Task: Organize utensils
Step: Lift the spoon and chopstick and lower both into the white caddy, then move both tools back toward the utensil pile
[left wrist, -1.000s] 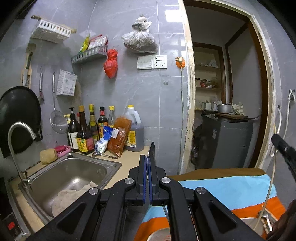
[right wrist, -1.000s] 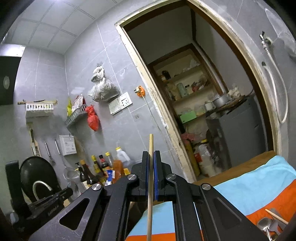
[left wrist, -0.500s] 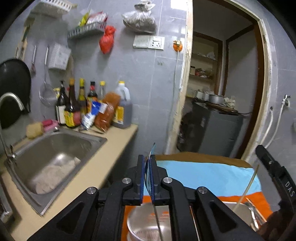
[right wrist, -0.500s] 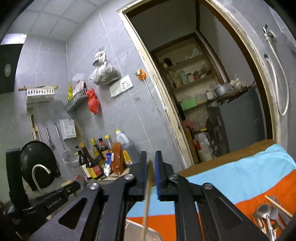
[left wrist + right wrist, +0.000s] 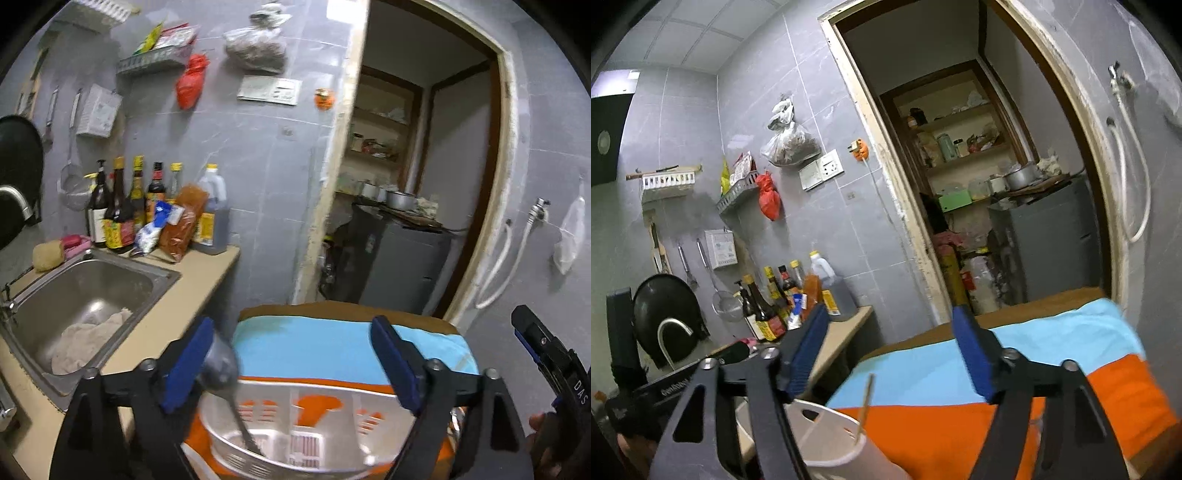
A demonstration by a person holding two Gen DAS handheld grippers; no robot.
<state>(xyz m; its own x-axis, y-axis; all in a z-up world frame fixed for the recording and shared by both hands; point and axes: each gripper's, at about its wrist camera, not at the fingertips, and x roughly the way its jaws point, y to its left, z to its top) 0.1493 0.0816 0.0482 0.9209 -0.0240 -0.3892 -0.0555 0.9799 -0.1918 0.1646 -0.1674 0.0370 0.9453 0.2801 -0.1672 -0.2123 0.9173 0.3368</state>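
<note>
The lower part of the white basket [image 5: 332, 435] is cut off by the frame edge and partly hidden behind the left gripper's [image 5: 291, 363] black arms, and its slotted floor is blurred. The left gripper has its blue pads spread wide apart, holding nothing. A metal spoon [image 5: 221, 369] stands in the basket just below and inside the left pad, bowl up and handle down, smeared by blur, so whether it touches the pad cannot be told. The right gripper [image 5: 890, 354] is likewise spread wide and empty. Below it and toward its left pad a wooden chopstick [image 5: 864, 406] leans in the white holder [image 5: 827, 443], whose base is out of frame. Both sit on the blue and orange cloth [image 5: 1071, 369] over the tabletop.
</note>
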